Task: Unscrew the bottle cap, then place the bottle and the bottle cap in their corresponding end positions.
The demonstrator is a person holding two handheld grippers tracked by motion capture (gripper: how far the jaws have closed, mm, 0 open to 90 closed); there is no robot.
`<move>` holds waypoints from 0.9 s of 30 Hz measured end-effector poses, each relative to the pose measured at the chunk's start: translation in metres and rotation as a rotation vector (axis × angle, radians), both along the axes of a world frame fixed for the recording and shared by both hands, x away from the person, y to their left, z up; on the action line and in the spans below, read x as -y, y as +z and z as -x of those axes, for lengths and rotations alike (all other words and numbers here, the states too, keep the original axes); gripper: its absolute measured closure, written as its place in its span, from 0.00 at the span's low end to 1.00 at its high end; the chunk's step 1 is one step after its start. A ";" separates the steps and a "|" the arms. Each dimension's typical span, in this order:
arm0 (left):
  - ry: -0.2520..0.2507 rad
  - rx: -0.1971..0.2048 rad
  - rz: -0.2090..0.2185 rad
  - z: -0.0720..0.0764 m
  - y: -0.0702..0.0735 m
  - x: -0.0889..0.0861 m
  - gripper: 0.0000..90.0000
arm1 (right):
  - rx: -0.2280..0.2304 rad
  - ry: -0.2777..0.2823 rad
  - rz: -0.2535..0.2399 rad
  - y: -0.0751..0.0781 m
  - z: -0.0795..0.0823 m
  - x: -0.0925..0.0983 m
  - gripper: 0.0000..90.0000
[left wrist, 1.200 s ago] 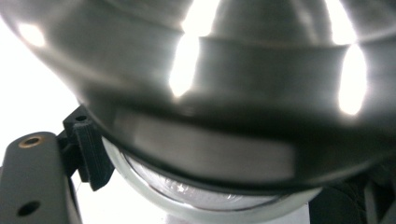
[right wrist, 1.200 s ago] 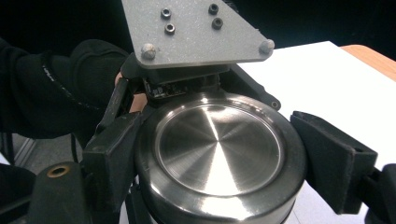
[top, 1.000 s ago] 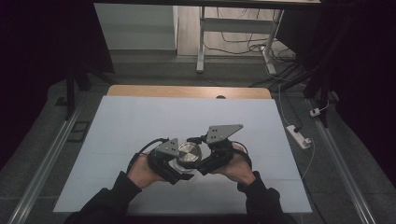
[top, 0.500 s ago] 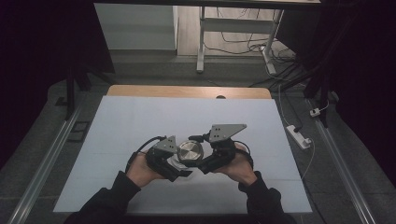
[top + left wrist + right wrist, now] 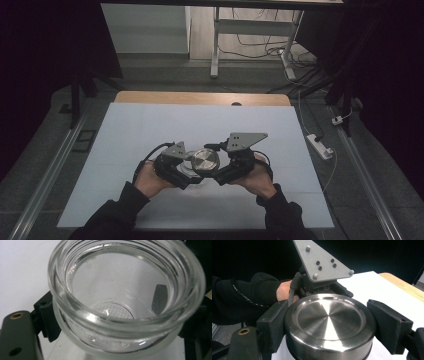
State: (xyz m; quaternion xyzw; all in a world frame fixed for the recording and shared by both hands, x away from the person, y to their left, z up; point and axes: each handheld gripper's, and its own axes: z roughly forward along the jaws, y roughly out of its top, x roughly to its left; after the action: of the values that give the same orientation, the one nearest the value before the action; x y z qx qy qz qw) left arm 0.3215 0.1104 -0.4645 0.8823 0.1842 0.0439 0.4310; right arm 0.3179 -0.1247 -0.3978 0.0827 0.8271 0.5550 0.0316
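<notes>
Left claw clenched on glass jar, right claw gripping steel lid, bare white table all around.

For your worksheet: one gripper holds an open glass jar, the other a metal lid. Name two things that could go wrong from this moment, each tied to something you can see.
1. The glass jar is smooth and held by the left gripper only at its sides; it might slip and fall onto the table.
2. The right gripper clamps the metal lid by its rounded rim, so the lid could tilt and meet the jar's threaded neck crooked.
</notes>
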 end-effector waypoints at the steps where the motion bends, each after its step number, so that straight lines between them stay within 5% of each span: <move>1: 0.005 -0.002 0.000 -0.001 0.000 0.000 0.17 | 0.000 -0.002 -0.001 0.000 0.000 0.000 0.22; 27: 0.092 0.015 0.017 -0.024 0.002 -0.007 0.17 | 0.012 -0.020 0.002 0.000 0.012 0.001 0.22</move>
State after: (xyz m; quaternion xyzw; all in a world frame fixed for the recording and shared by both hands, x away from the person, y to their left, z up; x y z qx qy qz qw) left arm 0.3453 0.1170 -0.4622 0.8688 0.2219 0.0687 0.4372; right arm 0.3062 -0.1258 -0.3982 0.0878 0.8265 0.5544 0.0421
